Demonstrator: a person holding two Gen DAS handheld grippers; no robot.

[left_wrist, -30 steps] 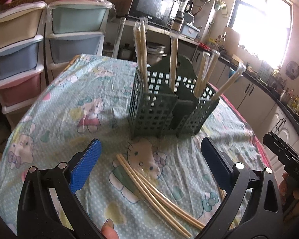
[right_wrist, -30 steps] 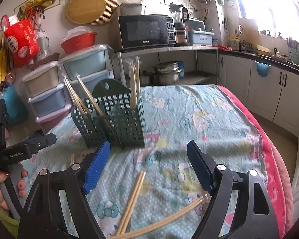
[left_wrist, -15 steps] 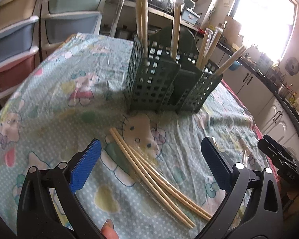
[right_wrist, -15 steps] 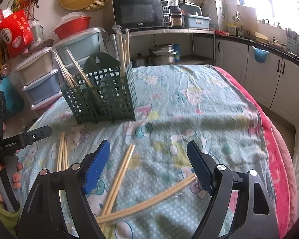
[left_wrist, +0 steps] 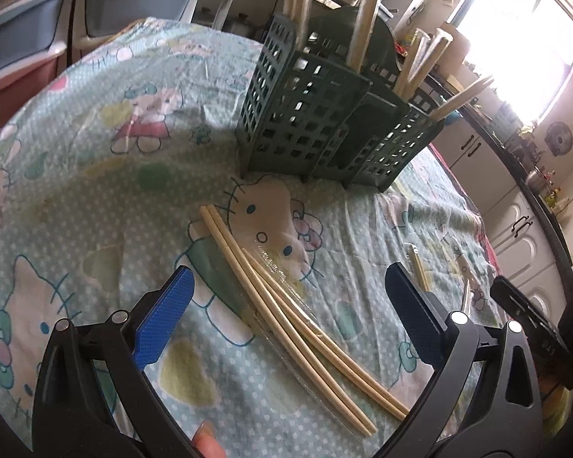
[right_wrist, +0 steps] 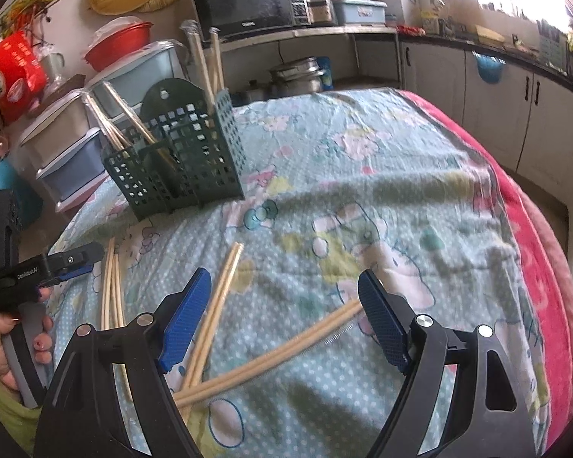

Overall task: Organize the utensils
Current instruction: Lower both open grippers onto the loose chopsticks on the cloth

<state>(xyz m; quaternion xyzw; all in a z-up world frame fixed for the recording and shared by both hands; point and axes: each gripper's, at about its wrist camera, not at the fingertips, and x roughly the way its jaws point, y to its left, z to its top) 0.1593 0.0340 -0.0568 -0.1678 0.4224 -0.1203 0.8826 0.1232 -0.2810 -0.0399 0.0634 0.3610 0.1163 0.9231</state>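
Observation:
A dark green lattice utensil holder [left_wrist: 324, 122] stands on the table with several chopsticks upright in it; it also shows in the right wrist view [right_wrist: 179, 168]. My left gripper [left_wrist: 286, 316] is open and empty, low over wrapped chopsticks [left_wrist: 286, 297] lying on the cloth. My right gripper [right_wrist: 284, 324] is open and empty over a wrapped pair of chopsticks [right_wrist: 279, 355] that crosses another pair [right_wrist: 217, 297]. The left-hand chopsticks [right_wrist: 110, 286] show at the left of the right wrist view, by the left gripper [right_wrist: 72, 263].
The table wears a light blue cartoon-cat cloth [left_wrist: 95, 175] with a pink edge [right_wrist: 546, 267]. Plastic drawer units [right_wrist: 68, 141] stand behind the table. A microwave [right_wrist: 248, 4] and kitchen cabinets [right_wrist: 515, 103] line the far wall.
Both grippers have moved down and forward toward the chopsticks on the cloth. The holder now looks closer in both views. Both stay open.

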